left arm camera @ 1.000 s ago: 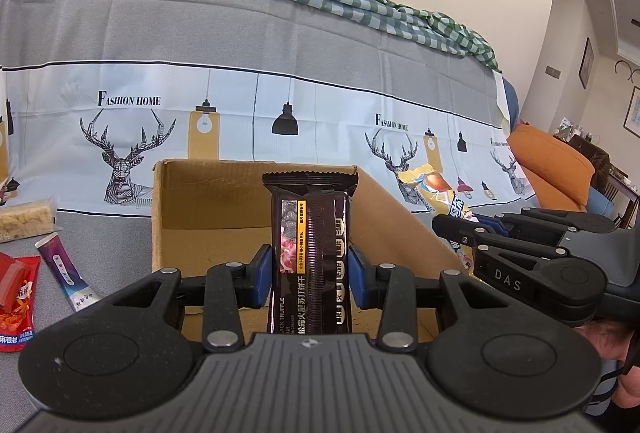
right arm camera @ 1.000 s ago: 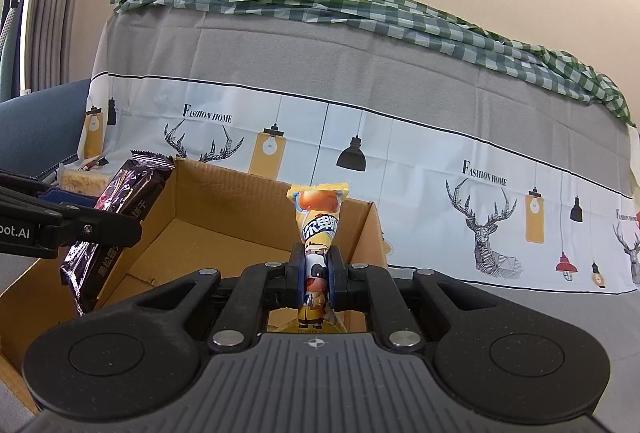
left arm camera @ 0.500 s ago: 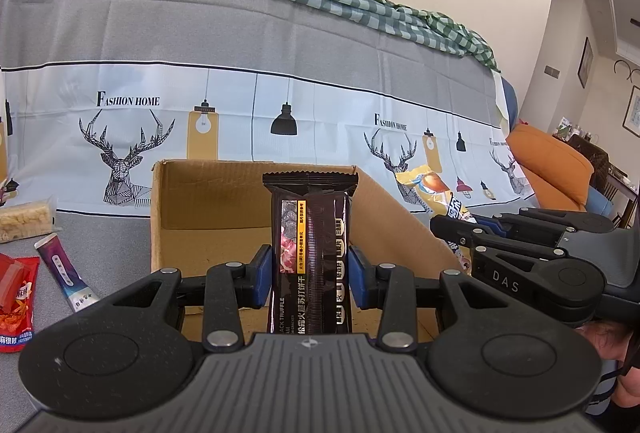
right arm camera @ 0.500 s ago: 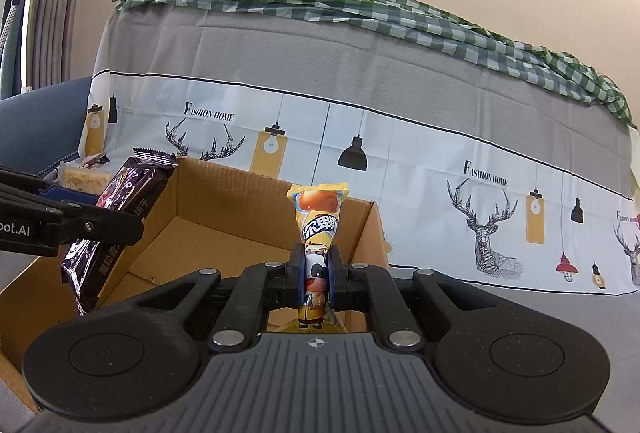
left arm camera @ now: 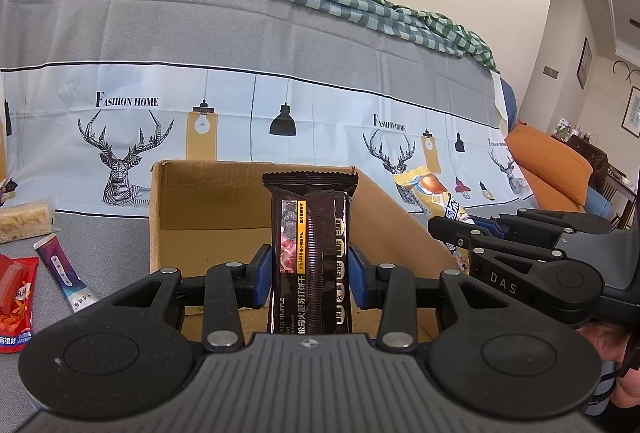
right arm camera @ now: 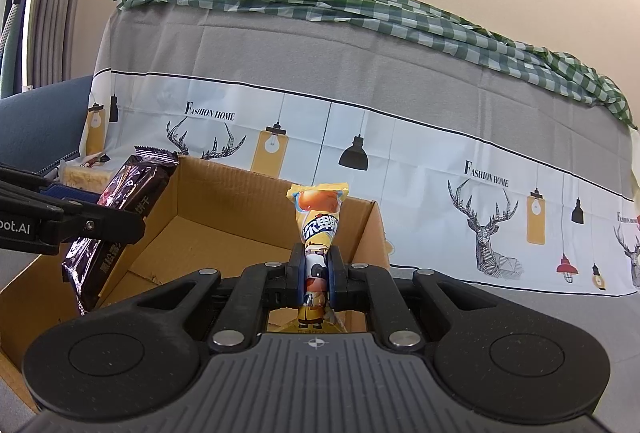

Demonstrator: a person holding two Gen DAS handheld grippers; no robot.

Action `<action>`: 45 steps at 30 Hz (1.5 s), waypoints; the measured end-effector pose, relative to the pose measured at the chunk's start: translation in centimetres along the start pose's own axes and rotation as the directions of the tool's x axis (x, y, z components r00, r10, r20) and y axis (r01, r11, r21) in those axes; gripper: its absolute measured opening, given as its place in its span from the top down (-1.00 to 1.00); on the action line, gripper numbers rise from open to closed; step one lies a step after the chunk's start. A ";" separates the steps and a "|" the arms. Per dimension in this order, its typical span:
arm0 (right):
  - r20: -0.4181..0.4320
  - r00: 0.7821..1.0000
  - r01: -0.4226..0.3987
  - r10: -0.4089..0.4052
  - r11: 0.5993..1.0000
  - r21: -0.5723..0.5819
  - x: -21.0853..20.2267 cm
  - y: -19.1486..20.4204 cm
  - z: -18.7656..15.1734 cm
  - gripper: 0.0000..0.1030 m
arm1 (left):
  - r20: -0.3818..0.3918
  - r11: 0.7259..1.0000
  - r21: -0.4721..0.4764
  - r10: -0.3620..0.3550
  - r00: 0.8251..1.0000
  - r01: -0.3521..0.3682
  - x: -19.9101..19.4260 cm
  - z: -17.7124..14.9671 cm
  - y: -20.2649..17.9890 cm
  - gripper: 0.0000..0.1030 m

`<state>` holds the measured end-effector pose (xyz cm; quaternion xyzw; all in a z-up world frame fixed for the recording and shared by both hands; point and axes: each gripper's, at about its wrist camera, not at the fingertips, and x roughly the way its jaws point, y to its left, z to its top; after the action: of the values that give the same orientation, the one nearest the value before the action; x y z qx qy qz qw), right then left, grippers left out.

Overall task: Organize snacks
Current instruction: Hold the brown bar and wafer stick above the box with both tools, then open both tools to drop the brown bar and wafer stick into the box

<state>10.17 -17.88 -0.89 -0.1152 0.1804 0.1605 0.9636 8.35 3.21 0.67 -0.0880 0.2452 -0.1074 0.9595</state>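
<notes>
The box (right arm camera: 224, 233) is open at the top and its floor shows bare cardboard, so there is room to go down inside. Its 4 upright walls hem that space. The left tongs (left arm camera: 310, 275), clamped on a dark packet (left arm camera: 310, 253), sit over the box's left wall; the right tongs (right arm camera: 318, 273), pinching a yellow packet (right arm camera: 318, 221), sit over the right side. Left of the box, a tube (left arm camera: 64, 279), red packet (left arm camera: 16, 305) and cracker pack (left arm camera: 24, 223) lie on the grey surface.
</notes>
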 end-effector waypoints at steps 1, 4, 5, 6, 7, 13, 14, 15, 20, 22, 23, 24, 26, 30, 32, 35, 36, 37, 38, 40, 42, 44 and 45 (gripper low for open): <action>0.001 1.000 0.000 0.000 1.000 -0.001 0.0 0.0 0.0 0.80 | 0.000 1.000 0.000 0.000 1.000 0.000 0.0 0.0 0.0 0.17; 0.000 1.000 -0.001 0.001 1.000 -0.001 0.0 0.0 0.0 0.80 | 0.000 1.000 0.000 0.000 1.000 0.000 0.0 0.0 0.0 0.17; 0.001 1.000 0.000 0.000 1.000 -0.001 0.0 0.0 0.0 0.80 | 0.001 1.000 -0.001 0.000 1.000 0.000 0.0 0.0 0.0 0.17; 0.002 1.000 -0.001 0.001 1.000 -0.001 0.0 0.0 0.0 0.80 | 0.001 1.000 0.000 0.000 1.000 0.000 0.0 0.0 0.0 0.17; 0.001 1.000 0.000 0.000 1.000 -0.001 0.0 0.0 0.0 0.80 | 0.001 1.000 0.001 -0.001 1.000 0.001 0.0 0.0 0.0 0.17; -0.001 1.000 -0.001 0.001 1.000 -0.001 0.0 0.0 0.0 0.80 | 0.009 0.999 -0.002 -0.036 0.999 0.037 -0.2 0.1 -0.3 0.16; -0.003 1.000 -0.006 0.006 1.000 0.001 0.0 0.0 0.0 0.79 | 0.006 0.998 -0.002 -0.059 0.998 0.059 -0.2 0.1 -0.5 0.12; -0.006 1.000 -0.012 0.012 1.000 0.001 0.2 -0.1 0.0 0.79 | 0.003 0.997 0.003 -0.076 0.997 0.076 -0.2 0.1 -0.7 -0.07; 0.007 1.000 0.020 -0.020 1.000 -0.003 0.0 -0.2 0.1 -0.14 | 0.036 0.999 0.032 -0.042 0.998 0.041 -0.6 0.1 -1.3 -0.50; 0.006 0.999 0.038 -0.038 0.999 0.005 0.0 -0.4 0.1 -0.21 | 0.027 1.000 0.012 0.002 1.000 -0.003 -0.3 0.1 -0.9 -0.51; -0.001 0.999 0.047 -0.047 0.999 0.005 0.1 -0.5 0.1 -0.25 | 0.024 0.999 0.002 0.032 0.999 -0.032 -0.2 0.2 -0.6 -0.52; -0.017 0.998 0.065 -0.065 0.998 0.003 0.4 -0.7 0.0 -0.28 | 0.019 0.998 -0.005 0.067 0.998 -0.067 -0.1 0.2 -0.4 -0.60; -0.063 0.992 0.106 -0.106 0.994 -0.004 1.2 -0.9 -0.2 -0.42 | -0.006 0.987 -0.012 0.163 0.987 -0.163 0.4 0.2 0.1 -0.64; -0.183 0.965 0.193 -0.187 0.981 0.013 2.8 -2.1 -1.0 -0.46 | -0.091 0.969 -0.082 0.224 0.970 -0.232 1.3 0.2 2.0 -0.64; -0.243 0.949 0.217 -0.201 0.975 0.038 3.5 -2.9 -1.4 -0.48 | -0.143 0.965 -0.108 0.221 0.965 -0.238 1.9 0.1 2.7 -0.64; -0.311 0.923 0.255 -0.228 0.966 0.048 4.5 -3.5 -2.0 -0.43 | -0.194 0.969 -0.116 0.193 0.962 -0.218 2.7 -0.3 3.0 -0.64; -0.325 0.917 0.265 -0.233 0.963 0.055 4.6 -3.8 -2.1 -0.41 | -0.193 0.970 -0.097 0.202 0.960 -0.223 2.7 -0.5 2.9 -0.64; -0.336 0.910 0.275 -0.241 0.960 0.058 4.7 -4.0 -2.3 -0.29 | -0.194 0.971 -0.080 0.207 0.959 -0.226 2.8 -0.5 2.7 -0.64; -0.346 0.904 0.287 -0.252 0.956 0.055 4.7 -3.8 -2.5 -0.13 | -0.194 0.972 -0.073 0.206 0.959 -0.224 2.9 -0.5 2.7 -0.64; -0.369 0.897 0.291 -0.246 0.954 0.072 5.0 -4.1 -2.8 -0.07 | -0.192 0.972 -0.075 0.205 0.960 -0.223 2.9 -0.6 2.8 -0.64; -0.372 0.899 0.282 -0.233 0.956 0.083 5.1 -4.1 -2.9 -0.01 | -0.188 0.974 -0.088 0.192 0.963 -0.211 2.9 -0.8 2.9 -0.64; -0.371 0.898 0.281 -0.238 0.957 0.068 5.2 -3.8 -2.9 0.11 | -0.185 0.974 -0.094 0.184 0.965 -0.204 2.8 -0.9 2.8 -0.64; -0.371 0.897 0.281 -0.239 0.958 0.062 5.2 -3.8 -3.0 0.14 | -0.184 0.975 -0.094 0.181 0.966 -0.201 2.9 -0.9 2.8 -0.64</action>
<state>15.15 -20.78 -4.96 -0.1103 0.3455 -0.0043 0.9319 10.79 5.05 -2.05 -0.1077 0.3412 -0.0078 0.9338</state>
